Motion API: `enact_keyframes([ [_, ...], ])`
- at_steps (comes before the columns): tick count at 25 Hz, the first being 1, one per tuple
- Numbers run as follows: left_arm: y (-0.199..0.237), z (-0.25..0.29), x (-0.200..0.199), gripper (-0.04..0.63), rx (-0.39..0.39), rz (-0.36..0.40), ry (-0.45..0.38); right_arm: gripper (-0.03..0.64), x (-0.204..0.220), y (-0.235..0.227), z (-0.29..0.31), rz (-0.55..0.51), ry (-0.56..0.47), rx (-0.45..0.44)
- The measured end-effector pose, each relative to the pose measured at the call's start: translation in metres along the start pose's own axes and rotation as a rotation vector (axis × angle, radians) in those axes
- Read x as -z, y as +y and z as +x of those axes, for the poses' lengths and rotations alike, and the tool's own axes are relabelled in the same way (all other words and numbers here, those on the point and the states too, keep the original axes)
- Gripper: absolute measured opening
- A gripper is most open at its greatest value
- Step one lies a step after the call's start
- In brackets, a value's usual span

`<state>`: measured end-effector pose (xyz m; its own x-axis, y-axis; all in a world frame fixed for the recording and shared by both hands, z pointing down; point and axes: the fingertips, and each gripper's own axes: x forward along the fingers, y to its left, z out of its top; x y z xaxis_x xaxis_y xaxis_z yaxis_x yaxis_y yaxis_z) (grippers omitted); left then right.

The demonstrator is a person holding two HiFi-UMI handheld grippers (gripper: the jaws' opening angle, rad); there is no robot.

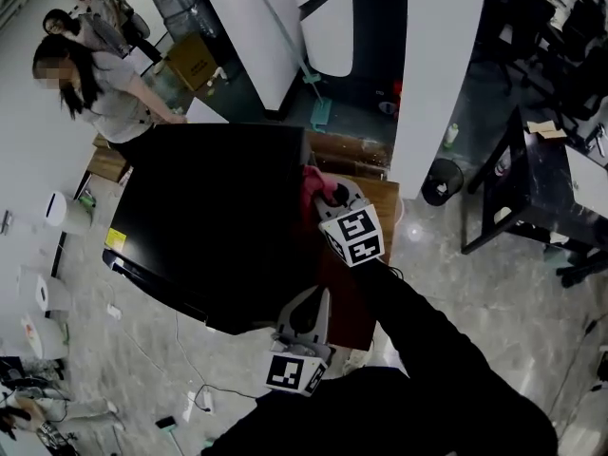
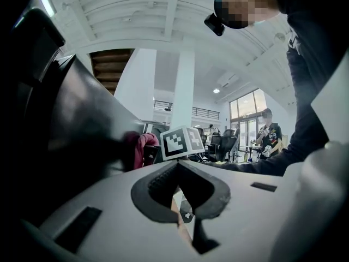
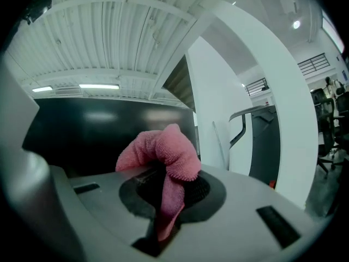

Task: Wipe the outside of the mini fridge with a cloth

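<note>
Hard going on the detail here. The mini fridge (image 1: 214,217) fills the centre of the head view as one flat black mass, and no door seam or handle can be made out on it. Only a small yellow label (image 1: 116,238) at its left corner breaks the dark. Its lower right part is covered by the left gripper (image 1: 309,302) and the person's dark sleeve (image 1: 427,350). The outline sits skewed to the frame: near edge running from mid left down to lower centre, far edge level across the upper middle. Which side is the front, and which way it runs longer, I cannot tell.

Right gripper (image 1: 328,196), just right of centre at the fridge's upper right edge, has its jaws clamped on the pink cloth (image 1: 312,183). In the right gripper view the cloth (image 3: 163,152) is bunched. It arches up over the pads and leans left, and a tail drops down between them. The fridge's black panel (image 3: 98,130) stands right behind it. Touching or just off, it's too close to call.

Left gripper, lower centre, points up the frame. Its own view shows the jaws (image 2: 177,171) drawn together with nothing held between them. There the fridge (image 2: 71,124) is a blurred dark bulk cut off at the left edge, with the cloth (image 2: 139,149) and the other gripper's marker cube (image 2: 182,142) beyond.

Upper left, a person (image 1: 109,93) stands near the fridge's far corner. A wooden top (image 1: 380,198) shows at its right.
</note>
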<state>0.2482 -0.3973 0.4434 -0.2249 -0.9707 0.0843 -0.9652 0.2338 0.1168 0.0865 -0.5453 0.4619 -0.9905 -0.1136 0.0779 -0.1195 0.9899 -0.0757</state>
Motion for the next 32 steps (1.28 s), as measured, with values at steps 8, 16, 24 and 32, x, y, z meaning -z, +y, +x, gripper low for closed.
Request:
enact_keyframes([
  [8, 0.0, 0.007, -0.021, 0.005, 0.023, 0.042, -0.047, 0.048, -0.011, -0.03, -0.02, -0.023, -0.033, 0.063],
  [16, -0.013, -0.019, 0.003, 0.005, 0.079, 0.052, -0.042, 0.048, 0.018, 0.0, -0.114, -0.027, -0.055, 0.045],
  [24, -0.007, -0.066, 0.072, 0.005, 0.11, 0.027, 0.076, 0.048, 0.13, 0.098, -0.15, 0.04, 0.127, -0.086],
  [32, 0.025, -0.106, 0.139, 0.005, 0.081, -0.017, 0.137, 0.048, 0.191, 0.167, -0.141, 0.071, 0.228, -0.179],
])
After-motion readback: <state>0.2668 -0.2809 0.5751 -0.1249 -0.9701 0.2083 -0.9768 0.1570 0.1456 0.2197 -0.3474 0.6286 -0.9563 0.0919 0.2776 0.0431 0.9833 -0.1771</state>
